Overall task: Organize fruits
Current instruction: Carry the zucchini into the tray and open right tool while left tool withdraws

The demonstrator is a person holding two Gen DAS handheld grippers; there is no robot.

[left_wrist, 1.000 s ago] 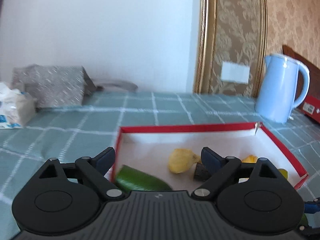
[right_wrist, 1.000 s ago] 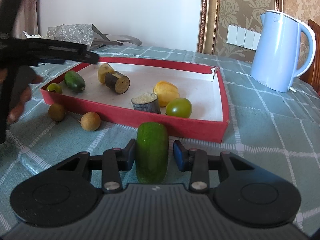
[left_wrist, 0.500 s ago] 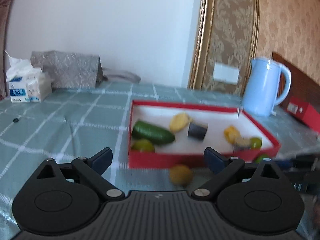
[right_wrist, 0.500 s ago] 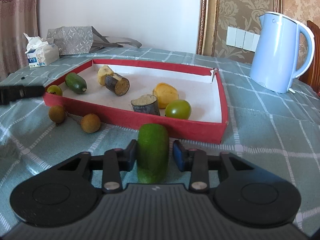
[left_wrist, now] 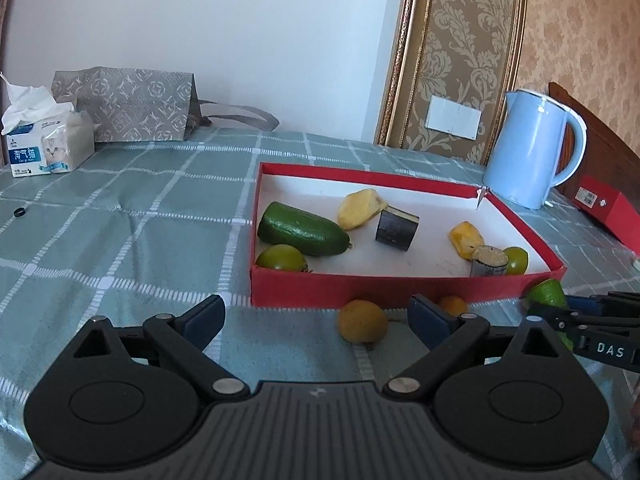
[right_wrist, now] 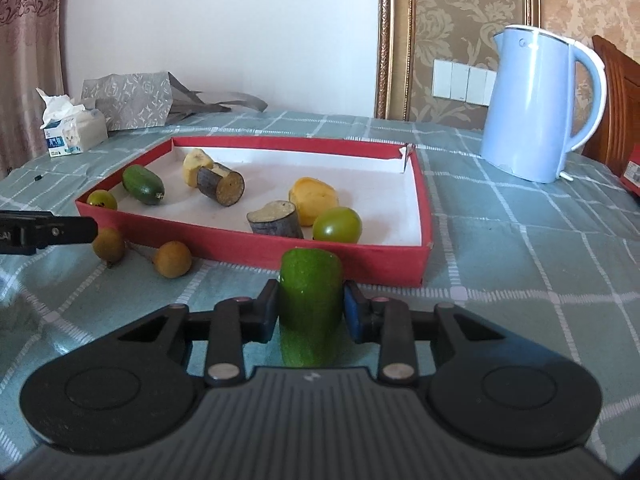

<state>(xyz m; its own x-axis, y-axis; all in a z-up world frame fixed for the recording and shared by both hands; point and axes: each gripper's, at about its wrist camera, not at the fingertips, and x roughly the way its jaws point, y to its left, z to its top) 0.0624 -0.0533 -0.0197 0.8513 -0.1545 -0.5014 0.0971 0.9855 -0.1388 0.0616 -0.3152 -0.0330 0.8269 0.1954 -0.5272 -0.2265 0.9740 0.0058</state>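
A teal checked tablecloth (right_wrist: 520, 264) covers the table. Nearest, the right gripper (right_wrist: 310, 312) clamps a green cucumber piece (right_wrist: 310, 300) just before the red box (right_wrist: 348, 254); its arm reads "DAS". The left gripper (left_wrist: 316, 316) hangs with jaws spread wide and nothing gripped, two small brown-yellow fruits (right_wrist: 174, 259) loose on the cloth by it. In the box lie a cucumber (left_wrist: 302, 230), green tomatoes (right_wrist: 337, 225), sugarcane chunks (right_wrist: 222, 184) and yellow pieces (right_wrist: 314, 200). Beyond stand a cat-printed tissue pack (left_wrist: 46, 146), a patterned grey bag (left_wrist: 132, 106), a blue kettle (right_wrist: 538, 108), and a white wall with damask panels.
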